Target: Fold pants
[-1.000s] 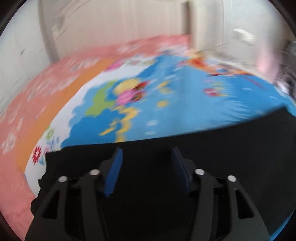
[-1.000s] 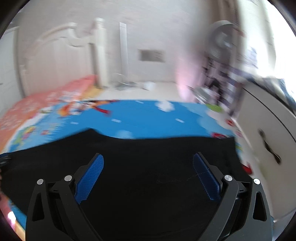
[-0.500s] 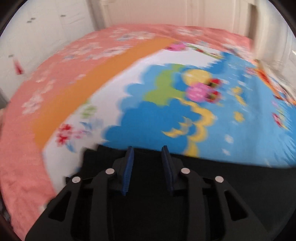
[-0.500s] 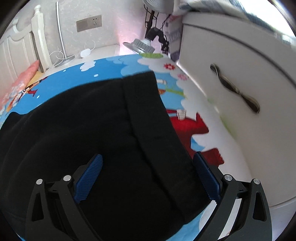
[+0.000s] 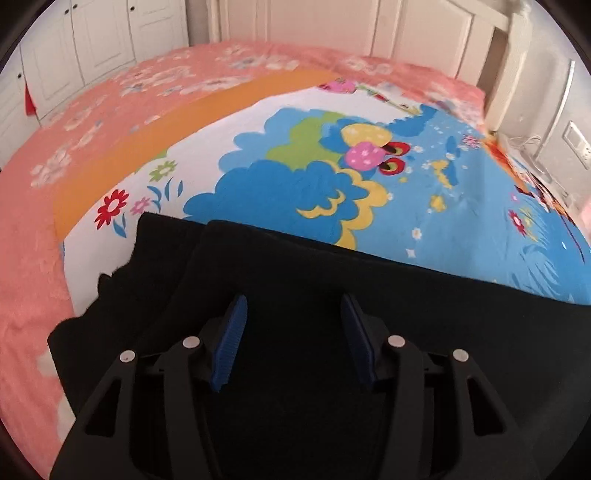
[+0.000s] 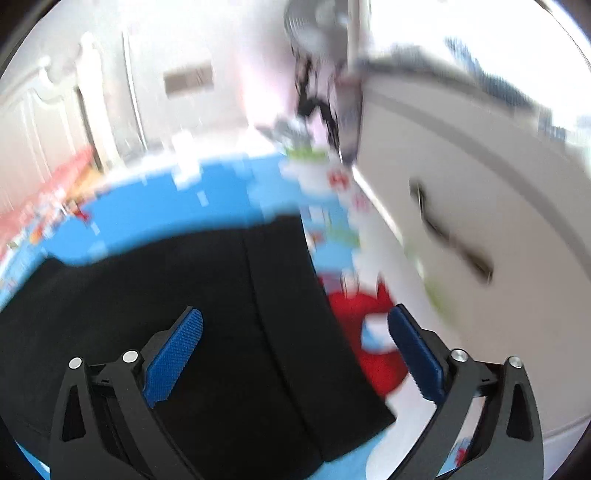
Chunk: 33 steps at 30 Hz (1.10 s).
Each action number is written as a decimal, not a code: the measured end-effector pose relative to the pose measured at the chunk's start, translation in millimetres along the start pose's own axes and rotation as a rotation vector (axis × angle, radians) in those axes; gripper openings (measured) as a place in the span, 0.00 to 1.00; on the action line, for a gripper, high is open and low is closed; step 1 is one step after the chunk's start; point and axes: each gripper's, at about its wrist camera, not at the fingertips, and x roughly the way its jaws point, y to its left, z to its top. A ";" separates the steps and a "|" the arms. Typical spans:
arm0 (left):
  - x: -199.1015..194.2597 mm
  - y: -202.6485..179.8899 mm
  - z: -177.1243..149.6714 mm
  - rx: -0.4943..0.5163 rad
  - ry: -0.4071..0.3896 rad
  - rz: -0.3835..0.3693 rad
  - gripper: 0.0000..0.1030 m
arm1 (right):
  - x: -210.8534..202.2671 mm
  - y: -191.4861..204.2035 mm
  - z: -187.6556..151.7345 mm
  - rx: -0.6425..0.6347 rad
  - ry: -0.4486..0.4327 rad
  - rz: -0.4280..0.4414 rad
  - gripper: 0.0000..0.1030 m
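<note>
Black pants lie flat on a cartoon-print bedsheet. Their left end, with two stepped layers, shows in the left wrist view. My left gripper hovers over that end, its jaws opening, the blue pads apart with no cloth pinched between them. In the blurred right wrist view the pants end in a seamed band. My right gripper is wide open above that band. Its right pad is past the pants' edge, over the sheet.
A pink flowered blanket covers the bed's far left side. White wardrobe doors stand behind it. A white cabinet with a dark handle stands close by the bed's right edge, with a fan behind it.
The left jaws narrowed, then widened again, while that view rolled toward the pants' left end. The right gripper swung right to the banded end beside the cabinet, still wide open.
</note>
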 end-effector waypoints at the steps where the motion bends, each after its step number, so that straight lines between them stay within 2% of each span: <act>1: -0.3 -2.8 -1.2 0.009 -0.006 0.008 0.52 | 1.5 2.5 6.9 -0.001 -0.003 0.009 0.95; 3: -0.4 -6.5 -2.1 0.015 -0.014 0.023 0.52 | 10.6 11.5 22.6 -0.006 -0.024 0.032 0.94; 5: -0.5 -9.2 -5.0 0.016 -0.024 0.038 0.52 | 25.8 17.6 30.1 -0.016 -0.025 0.005 0.94; 7: 0.7 -9.7 -6.0 0.021 -0.040 0.050 0.53 | 53.1 23.3 33.5 -0.029 0.017 -0.008 0.93; 9: -0.7 -7.2 -8.8 0.022 -0.053 0.055 0.53 | 83.7 26.3 29.4 -0.065 0.088 -0.072 0.93; 11: 0.5 -4.9 -9.8 0.025 -0.056 0.055 0.53 | 95.4 21.9 23.7 -0.033 0.136 -0.046 0.92; 19: 3.0 -11.3 -10.4 0.053 -0.060 0.091 0.53 | 94.6 28.5 21.2 -0.073 0.122 -0.088 0.93; 24: 4.4 -12.2 -9.8 0.056 -0.053 0.100 0.53 | 95.1 21.2 18.5 -0.029 0.130 -0.046 0.93; 28: 4.6 -12.6 -9.5 0.048 -0.053 0.107 0.54 | 86.7 15.3 17.4 0.018 0.076 -0.034 0.93; 32: 3.8 -13.3 -11.1 0.047 -0.065 0.120 0.55 | 57.7 28.7 21.0 -0.011 -0.038 -0.159 0.93; 33: 3.3 -13.4 -11.6 0.047 -0.069 0.120 0.55 | 40.2 41.9 23.7 -0.012 -0.078 -0.138 0.93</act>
